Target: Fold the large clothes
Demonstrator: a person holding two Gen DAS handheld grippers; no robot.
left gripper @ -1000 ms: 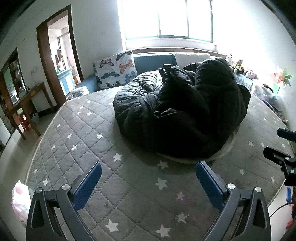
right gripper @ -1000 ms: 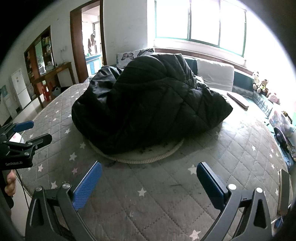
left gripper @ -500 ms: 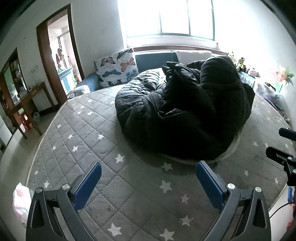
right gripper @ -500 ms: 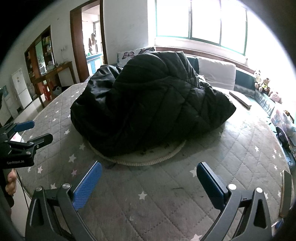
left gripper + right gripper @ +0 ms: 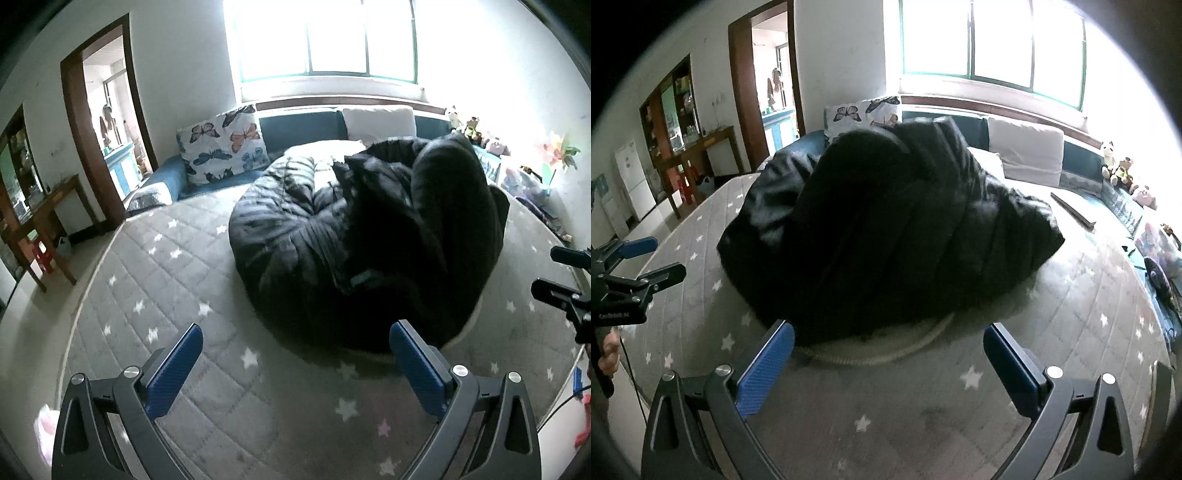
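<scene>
A black quilted coat point(image 5: 365, 243) is lying bunched in a high heap near the middle of the bed point(image 5: 177, 295), its pale lining edge point(image 5: 879, 354) peeking out along the near side. The bed's grey cover with white stars is spreading out bare around it. The left gripper point(image 5: 295, 365) is hovering over the near part of the bed with its blue pads point(image 5: 173, 369) spread wide and nothing between them, the right pad's tip close by the coat's edge. The right gripper point(image 5: 888, 365) is hanging likewise just in front of the lining edge, jaws wide apart and empty. Behind the coat, a butterfly pillow point(image 5: 225, 147) and a white pillow point(image 5: 1025, 155) are leaning against the blue headboard point(image 5: 299, 129) beneath a bright window point(image 5: 325, 37). Soft toys point(image 5: 1119, 170) are sitting on the right.
</scene>
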